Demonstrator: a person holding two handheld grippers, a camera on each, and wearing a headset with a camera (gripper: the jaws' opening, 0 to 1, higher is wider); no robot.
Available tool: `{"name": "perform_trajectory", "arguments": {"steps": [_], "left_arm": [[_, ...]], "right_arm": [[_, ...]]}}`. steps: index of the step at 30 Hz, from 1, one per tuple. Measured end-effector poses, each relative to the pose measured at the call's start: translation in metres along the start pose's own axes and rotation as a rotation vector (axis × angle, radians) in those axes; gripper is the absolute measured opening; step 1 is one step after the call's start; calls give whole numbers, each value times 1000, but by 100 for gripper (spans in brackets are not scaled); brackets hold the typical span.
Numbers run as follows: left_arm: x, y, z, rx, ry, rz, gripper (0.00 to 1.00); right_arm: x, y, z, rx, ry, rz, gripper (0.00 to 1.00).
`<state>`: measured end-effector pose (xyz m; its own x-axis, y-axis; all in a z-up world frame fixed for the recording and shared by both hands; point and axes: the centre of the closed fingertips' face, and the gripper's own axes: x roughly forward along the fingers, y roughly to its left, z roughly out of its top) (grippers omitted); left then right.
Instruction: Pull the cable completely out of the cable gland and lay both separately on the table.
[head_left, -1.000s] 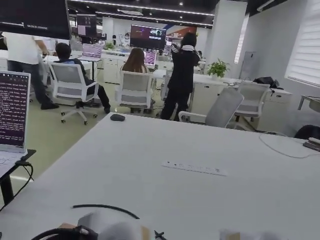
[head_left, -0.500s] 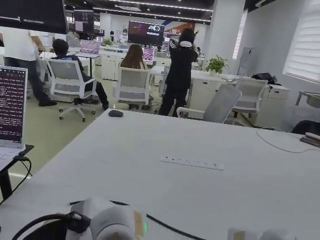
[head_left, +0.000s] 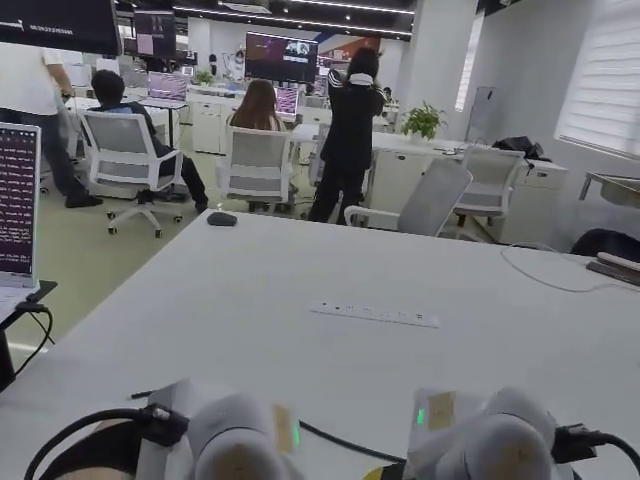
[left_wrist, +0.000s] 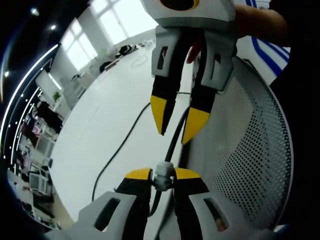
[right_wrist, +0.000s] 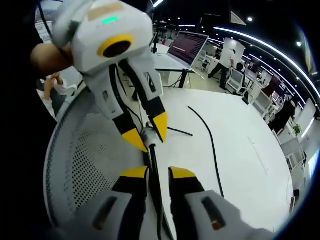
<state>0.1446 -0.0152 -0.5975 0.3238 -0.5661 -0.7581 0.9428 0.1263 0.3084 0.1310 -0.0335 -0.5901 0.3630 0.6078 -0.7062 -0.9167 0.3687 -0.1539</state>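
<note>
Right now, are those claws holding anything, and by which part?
The left gripper pinches the cable gland by its body; the right gripper straddles the cable, jaws apart.

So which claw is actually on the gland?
The left claw: its jaws pinch the pale cable gland. The right claw only straddles the black cable just beyond it.

gland (left_wrist: 164, 171): grey-white, on cable (left_wrist: 172, 141), held in L hand-held gripper (left_wrist: 162, 176) | cable: black, thin, passes btwn R hand-held gripper (right_wrist: 158, 174) jaws
</note>
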Motion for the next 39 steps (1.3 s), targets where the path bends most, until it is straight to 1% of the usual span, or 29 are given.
{"name": "perform_trajectory", "arguments": {"steps": [1,2,3,6,10,11,17,26,27,29,32,35,39], "left_arm": [[0,0,1,5,-4,1,17],[0,1,2,9,-7,4,17],[1,1,3,10,-10,5,17],[1,0,5,4,-22,3,17],[2,0,5,4,-25,-6,17],[2,1,4,4,-23,-5,17],[2,6,1,-3,-18,4,17],[-1,15,-3,-19,-17,23,17],[-2,15,-3,-27,-21,21,17],[-3,16,-2,-21,-18,26,17],[-2,15,-2,-27,-23,21,17],[-1,15,-2,-22,-17,20,17],[-1,15,-1,-22,-21,20,17]], "right_arm": [[0,4,2,-26,-9,18,6],[-1,5,2,-42,-5,23,5],[0,3,-1,-31,8,10,4],[0,2,-3,-14,18,9,4],[0,2,-5,-22,13,2,3],[0,1,-7,-25,22,-7,3],[-4,-6,-25,-36,77,-29,3],[-9,-20,-47,-22,132,-62,3],[-10,-21,-50,-16,140,-65,3],[-11,-23,-55,-5,150,-72,3],[-12,-28,-67,13,183,-89,3],[-13,-31,-75,24,195,-95,3],[-16,-35,-85,76,200,-101,3]]}}
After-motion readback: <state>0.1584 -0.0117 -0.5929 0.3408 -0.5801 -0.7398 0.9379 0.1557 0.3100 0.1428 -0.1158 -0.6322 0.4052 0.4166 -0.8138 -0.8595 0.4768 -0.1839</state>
